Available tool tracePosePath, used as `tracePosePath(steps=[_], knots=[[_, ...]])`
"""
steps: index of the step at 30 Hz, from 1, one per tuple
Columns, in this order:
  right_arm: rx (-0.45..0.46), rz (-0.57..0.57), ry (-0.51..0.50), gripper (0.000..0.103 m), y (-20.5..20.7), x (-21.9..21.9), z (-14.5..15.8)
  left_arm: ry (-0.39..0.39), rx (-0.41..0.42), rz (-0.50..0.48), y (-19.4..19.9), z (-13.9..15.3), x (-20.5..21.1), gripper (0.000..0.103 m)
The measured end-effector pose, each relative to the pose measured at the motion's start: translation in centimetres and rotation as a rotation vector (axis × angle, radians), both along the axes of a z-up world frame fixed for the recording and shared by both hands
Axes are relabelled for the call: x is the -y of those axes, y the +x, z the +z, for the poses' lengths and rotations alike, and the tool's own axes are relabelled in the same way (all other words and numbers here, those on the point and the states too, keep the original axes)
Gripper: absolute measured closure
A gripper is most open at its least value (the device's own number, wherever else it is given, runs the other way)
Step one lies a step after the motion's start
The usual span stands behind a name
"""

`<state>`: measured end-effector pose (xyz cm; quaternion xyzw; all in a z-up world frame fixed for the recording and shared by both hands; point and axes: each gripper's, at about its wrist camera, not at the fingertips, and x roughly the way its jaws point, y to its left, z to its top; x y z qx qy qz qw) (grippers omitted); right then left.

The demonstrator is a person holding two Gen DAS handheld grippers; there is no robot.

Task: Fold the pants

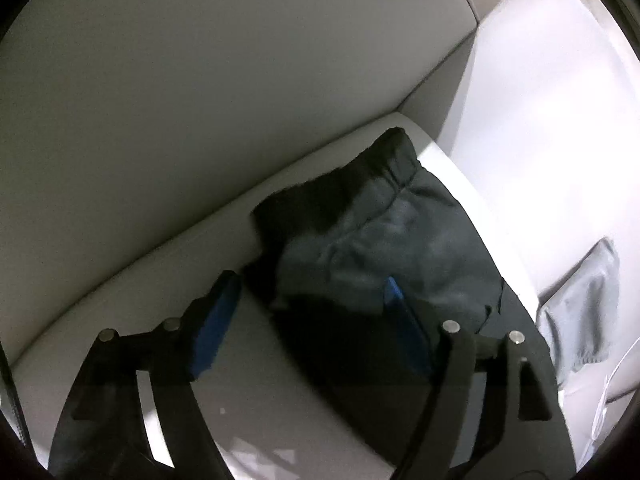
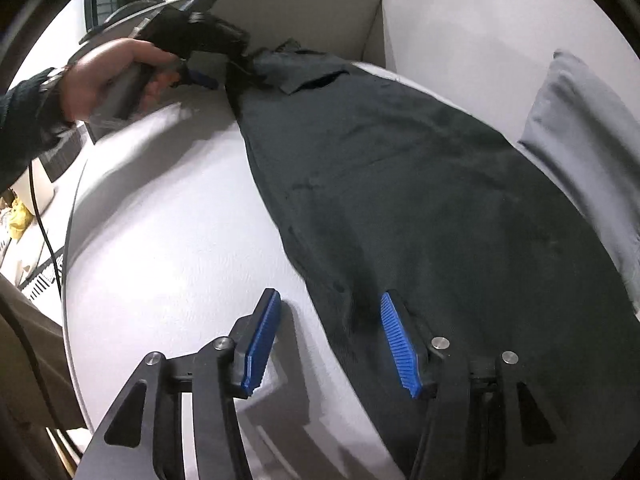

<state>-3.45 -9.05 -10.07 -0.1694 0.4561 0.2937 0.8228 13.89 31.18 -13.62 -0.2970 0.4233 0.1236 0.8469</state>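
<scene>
On the white desk (image 2: pixel 168 240) lay the dark green cotton pants (image 2: pixel 420 200), stretched long, their elastic waistband beside the partition wall. The left gripper (image 1: pixel 312 312) and right gripper (image 2: pixel 328 332) each stood with jaws released astride the pants' edge, gripping nothing. The fold looked barely begun; next, both jaws would need to pinch that edge. A grey cloth (image 2: pixel 588 152) lay just beyond the pants.

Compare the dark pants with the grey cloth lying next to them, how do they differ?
The pants are very dark, almost black; the grey cloth is pale grey. The pants cover a long stretch of the white surface; the grey cloth takes up much less. The pants reach in between both open claws; the grey cloth lies off to the side, untouched. Both are soft fabric lying flat on the same surface.
</scene>
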Motion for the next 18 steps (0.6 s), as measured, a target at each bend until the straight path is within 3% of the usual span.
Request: tracePosePath(steps=[1,2,3,4,6,10,13,14,16,18], knots=[[0.004,-0.005,0.003,0.052,0.2,0.0,0.0,0.047,-0.014,0.003,0.3,0.0,0.2,0.055],[0.003,-0.015,0.002,0.059,0.4,0.1,-0.1,0.066,-0.022,-0.001,0.3,0.0,0.3,0.061],[0.002,-0.027,0.004,0.069,0.6,0.2,0.0,0.044,0.009,-0.02,0.1,0.2,0.1,0.08],[0.0,-0.037,0.005,0.076,0.7,0.4,0.1,0.048,0.018,-0.042,-0.2,0.5,0.2,0.088],[-0.029,-0.048,0.035,0.089,0.9,0.8,0.3,0.097,0.053,-0.078,-1.0,1.2,0.6,0.09],[-0.069,-0.041,0.062,0.093,1.0,1.6,0.1,0.217,0.128,-0.12,-3.9,2.3,1.4,0.091],[-0.081,-0.034,0.071,0.093,1.0,1.6,-0.2,0.218,0.038,-0.133,-2.9,-0.1,1.4,0.087],[-0.081,-0.031,0.075,0.093,1.3,1.6,-0.2,0.223,0.047,-0.13,-1.9,-0.5,1.9,0.086],[-0.087,-0.026,0.072,0.093,1.5,1.8,-0.2,0.276,0.033,-0.145,-1.7,-0.1,2.7,0.079],[-0.108,-0.026,0.077,0.088,1.7,2.2,0.1,0.269,0.03,-0.142,-2.2,0.8,3.1,0.072]])
